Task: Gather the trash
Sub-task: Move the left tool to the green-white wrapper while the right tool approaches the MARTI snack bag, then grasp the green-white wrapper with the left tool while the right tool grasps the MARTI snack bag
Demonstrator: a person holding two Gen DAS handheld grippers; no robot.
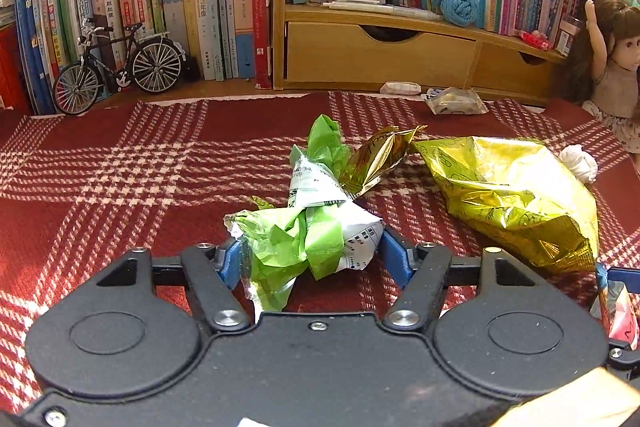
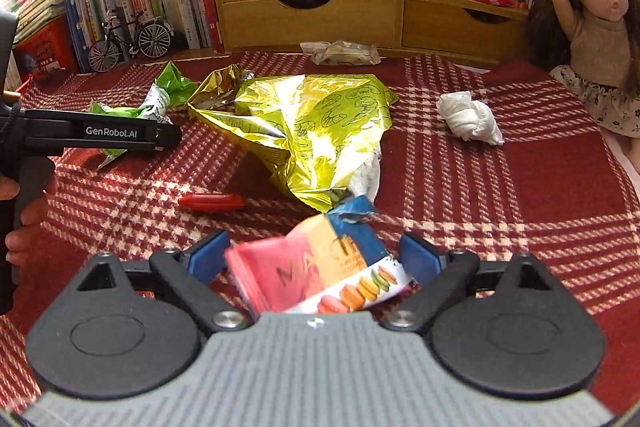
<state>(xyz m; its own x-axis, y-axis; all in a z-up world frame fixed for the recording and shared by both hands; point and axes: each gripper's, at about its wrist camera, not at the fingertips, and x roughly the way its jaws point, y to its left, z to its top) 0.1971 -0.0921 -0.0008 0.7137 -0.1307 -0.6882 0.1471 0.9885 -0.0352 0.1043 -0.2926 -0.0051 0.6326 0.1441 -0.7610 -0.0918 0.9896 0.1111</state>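
A crumpled green and white wrapper (image 1: 316, 227) lies on the red plaid cloth (image 1: 120, 167). My left gripper (image 1: 312, 261) is closed onto it, and both blue pads (image 1: 230, 263) press its sides. In the right wrist view the same wrapper (image 2: 160, 95) shows beyond the left gripper's black body (image 2: 120, 137). My right gripper (image 2: 314, 257) stands open around a pink and blue macaron packet (image 2: 320, 267), which looks blurred. Past both grippers lie a big gold foil bag (image 2: 312, 123) and a smaller gold wrapper (image 2: 224, 83).
A white tissue wad (image 2: 468, 119), a red stick-shaped piece (image 2: 212, 202) and a clear snack packet (image 2: 344, 53) lie on the cloth. At the back stand a wooden drawer shelf (image 2: 312, 15), books, a model bicycle (image 1: 116, 67) and a doll (image 2: 596, 27). A hand (image 2: 24, 211) holds the left gripper's handle.
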